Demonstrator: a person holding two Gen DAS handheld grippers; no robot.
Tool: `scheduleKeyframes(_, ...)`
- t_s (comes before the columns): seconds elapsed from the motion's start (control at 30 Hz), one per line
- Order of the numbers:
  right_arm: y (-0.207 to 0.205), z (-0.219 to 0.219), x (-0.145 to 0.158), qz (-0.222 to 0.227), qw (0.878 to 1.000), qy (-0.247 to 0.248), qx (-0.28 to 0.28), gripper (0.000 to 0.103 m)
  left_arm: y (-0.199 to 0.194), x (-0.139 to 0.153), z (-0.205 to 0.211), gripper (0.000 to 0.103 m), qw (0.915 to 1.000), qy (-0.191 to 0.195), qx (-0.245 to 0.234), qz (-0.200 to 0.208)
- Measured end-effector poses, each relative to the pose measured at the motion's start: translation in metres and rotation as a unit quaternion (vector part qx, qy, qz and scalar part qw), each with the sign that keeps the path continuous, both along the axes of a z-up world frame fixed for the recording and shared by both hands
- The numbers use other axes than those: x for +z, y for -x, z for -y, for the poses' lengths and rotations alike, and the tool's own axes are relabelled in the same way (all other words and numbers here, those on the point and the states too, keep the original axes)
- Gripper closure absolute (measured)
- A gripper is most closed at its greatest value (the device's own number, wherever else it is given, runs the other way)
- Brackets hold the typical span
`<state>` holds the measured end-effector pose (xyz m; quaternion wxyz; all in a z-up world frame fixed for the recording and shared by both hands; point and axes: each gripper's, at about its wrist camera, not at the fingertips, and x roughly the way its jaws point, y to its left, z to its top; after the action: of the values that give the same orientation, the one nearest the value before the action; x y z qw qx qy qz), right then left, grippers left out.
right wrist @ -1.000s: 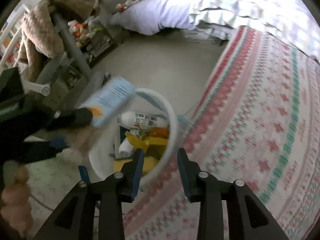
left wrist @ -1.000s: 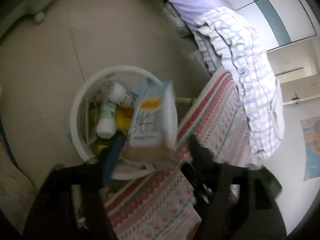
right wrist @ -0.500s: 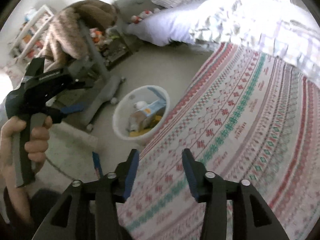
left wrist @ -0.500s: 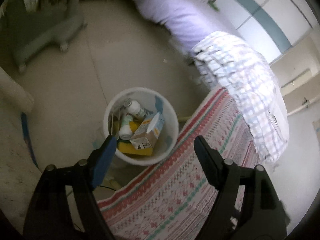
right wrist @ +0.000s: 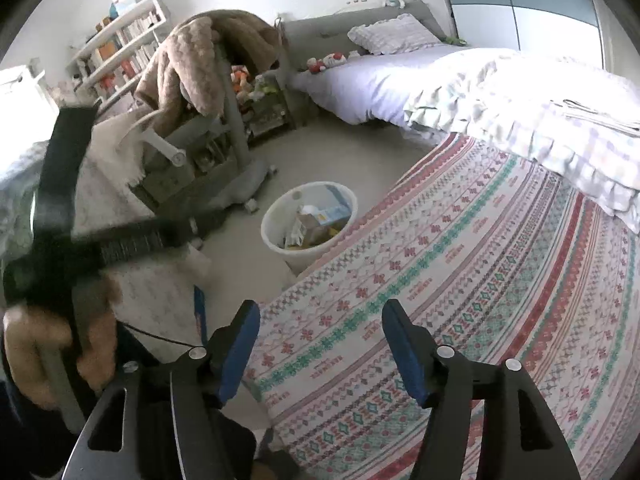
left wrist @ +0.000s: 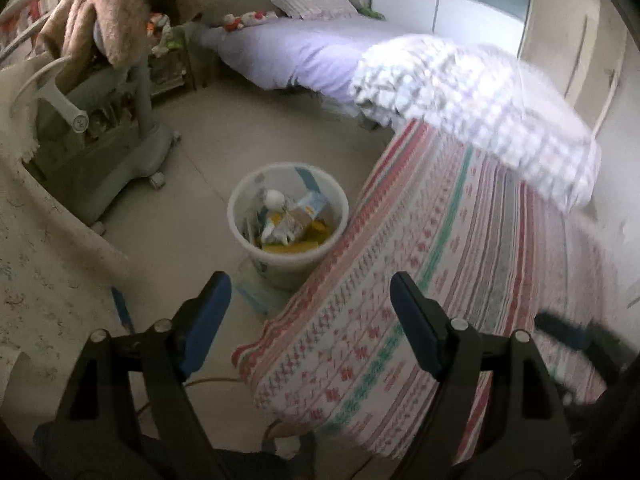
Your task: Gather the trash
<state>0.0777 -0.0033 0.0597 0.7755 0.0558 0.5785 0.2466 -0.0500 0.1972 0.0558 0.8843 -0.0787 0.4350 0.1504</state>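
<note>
While I hold both the left gripper and the right gripper with jaws apart and empty above the patterned blanket, the white bin stands on the floor just beside it, holding a carton, a bottle and yellow scraps.

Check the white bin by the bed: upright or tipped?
Upright. The white bin stands on the floor, its open mouth up, with trash inside, including a blue-and-white carton.

2 wrist views from above, angled down, sharing white bin beside patterned bedspread.
</note>
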Motion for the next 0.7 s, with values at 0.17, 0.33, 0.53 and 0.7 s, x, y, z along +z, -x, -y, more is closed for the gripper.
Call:
scheduleKeyframes(0.17,0.001,0.002,-0.003,-0.003,1.000,-0.002,-0.001,0.035,0.005,-0.001,0.022,0.021,0.9991,-0.043,-0.003,-0.001)
scheduleKeyframes(0.33,0.005,-0.001,-0.008,-0.005,1.000,0.009,-0.004,0.034,0.009,-0.001,0.034,0.021,0.9979,-0.064,-0.007,-0.002)
scheduleKeyframes(0.53,0.005,-0.001,-0.008,0.000,1.000,0.016,-0.006,0.034,0.011,-0.002,0.039,0.021,0.9979,-0.065,-0.006,-0.006)
scheduleKeyframes(0.7,0.004,0.000,-0.010,-0.001,1.000,0.019,-0.009,0.034,0.012,-0.002,0.040,0.021,0.9982,-0.060,-0.004,-0.005)
